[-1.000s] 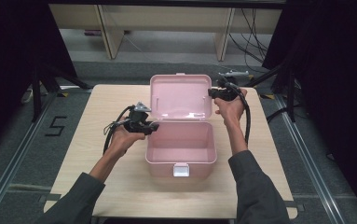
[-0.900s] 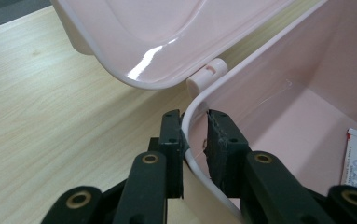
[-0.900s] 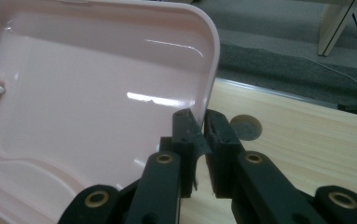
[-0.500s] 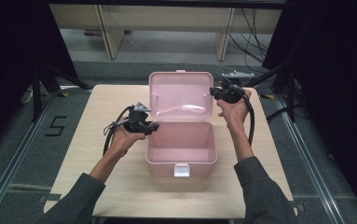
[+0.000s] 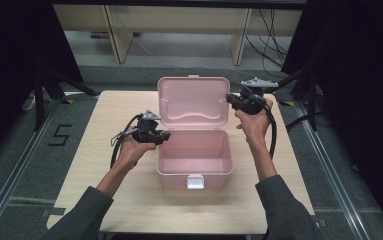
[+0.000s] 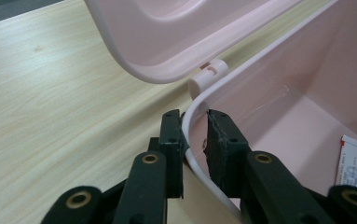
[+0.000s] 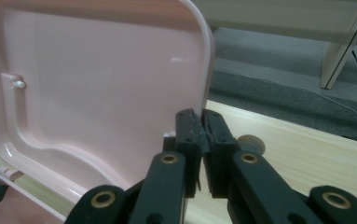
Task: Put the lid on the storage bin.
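Left gripper [image 6: 195, 140] pinches smooth pink plastic box [image 6: 306, 93] rounded rim.

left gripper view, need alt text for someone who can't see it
The left gripper is shut on the rim of an open pink box, one jaw outside the wall and one inside. The raised lid and its hinge are above, with the wooden table at left.
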